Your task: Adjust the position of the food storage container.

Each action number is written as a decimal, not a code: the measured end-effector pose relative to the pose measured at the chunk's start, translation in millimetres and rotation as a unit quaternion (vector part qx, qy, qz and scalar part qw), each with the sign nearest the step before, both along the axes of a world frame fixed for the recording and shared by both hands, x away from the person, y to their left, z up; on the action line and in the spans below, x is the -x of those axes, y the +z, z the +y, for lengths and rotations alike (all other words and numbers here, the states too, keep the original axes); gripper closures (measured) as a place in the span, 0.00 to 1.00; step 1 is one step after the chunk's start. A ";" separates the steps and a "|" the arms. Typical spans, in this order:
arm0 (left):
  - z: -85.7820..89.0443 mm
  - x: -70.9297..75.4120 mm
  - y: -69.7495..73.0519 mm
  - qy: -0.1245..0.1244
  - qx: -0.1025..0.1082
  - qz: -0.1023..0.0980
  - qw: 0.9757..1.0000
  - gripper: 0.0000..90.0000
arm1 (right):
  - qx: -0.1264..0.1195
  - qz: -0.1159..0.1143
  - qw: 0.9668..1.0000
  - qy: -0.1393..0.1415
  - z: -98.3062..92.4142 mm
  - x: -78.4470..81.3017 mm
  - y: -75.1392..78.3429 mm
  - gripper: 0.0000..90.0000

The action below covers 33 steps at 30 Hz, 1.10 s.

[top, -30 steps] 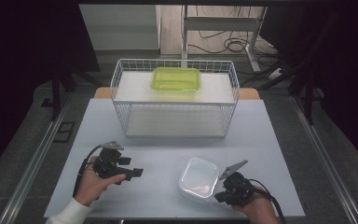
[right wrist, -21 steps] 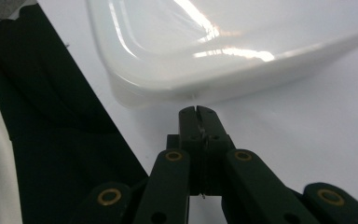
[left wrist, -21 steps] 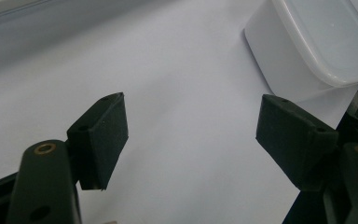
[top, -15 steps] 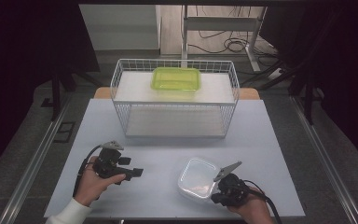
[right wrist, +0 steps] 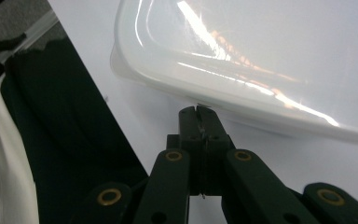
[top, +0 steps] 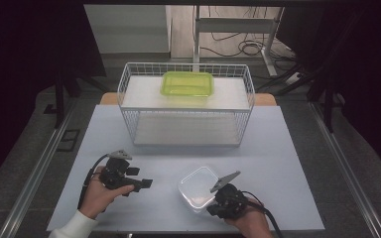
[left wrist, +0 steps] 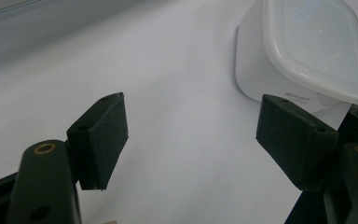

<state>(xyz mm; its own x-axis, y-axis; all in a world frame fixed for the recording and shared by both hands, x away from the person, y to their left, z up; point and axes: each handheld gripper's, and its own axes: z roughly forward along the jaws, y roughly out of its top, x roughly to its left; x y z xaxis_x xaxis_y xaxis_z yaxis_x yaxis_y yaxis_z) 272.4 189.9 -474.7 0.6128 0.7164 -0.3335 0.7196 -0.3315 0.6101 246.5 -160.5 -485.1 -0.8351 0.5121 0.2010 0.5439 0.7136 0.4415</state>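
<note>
A pale tabletop (top: 287,148) carries everything. At its far edge stands a white wire basket (top: 186,106), with a lime-green container (top: 187,83) on its upper shelf. Near the front edge, right of centre, sits a clear lidded plastic container (top: 197,187), turned corner-on. Your right gripper (right wrist: 198,111) is at that container's front-right rim; its fingers (right wrist: 188,123) are pressed together, their tips meeting the lip, with only a thin sliver of rim between them, if any. Your left gripper (top: 144,184) hovers near the front-left corner, well apart from the container, fingers (left wrist: 103,135) spread with nothing between them.
</note>
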 end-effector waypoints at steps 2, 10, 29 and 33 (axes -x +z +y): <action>0.2 -0.3 -0.4 0.001 0.000 0.000 1.000 0.27 | -0.001 -0.004 1.000 -0.004 7.1 -0.3 -2.1 0.99; 0.5 -1.3 -1.4 0.002 0.000 0.001 1.000 0.27 | -0.014 -0.021 0.999 -0.023 29.8 -2.2 -10.2 0.99; 3.0 -0.9 -0.5 0.005 0.004 0.000 1.000 0.27 | -0.064 -0.027 0.997 -0.042 30.0 -0.7 -2.8 0.99; 3.6 -0.8 -0.3 0.006 0.004 -0.002 1.000 0.27 | -0.074 -0.042 0.995 -0.058 5.2 5.9 13.7 0.99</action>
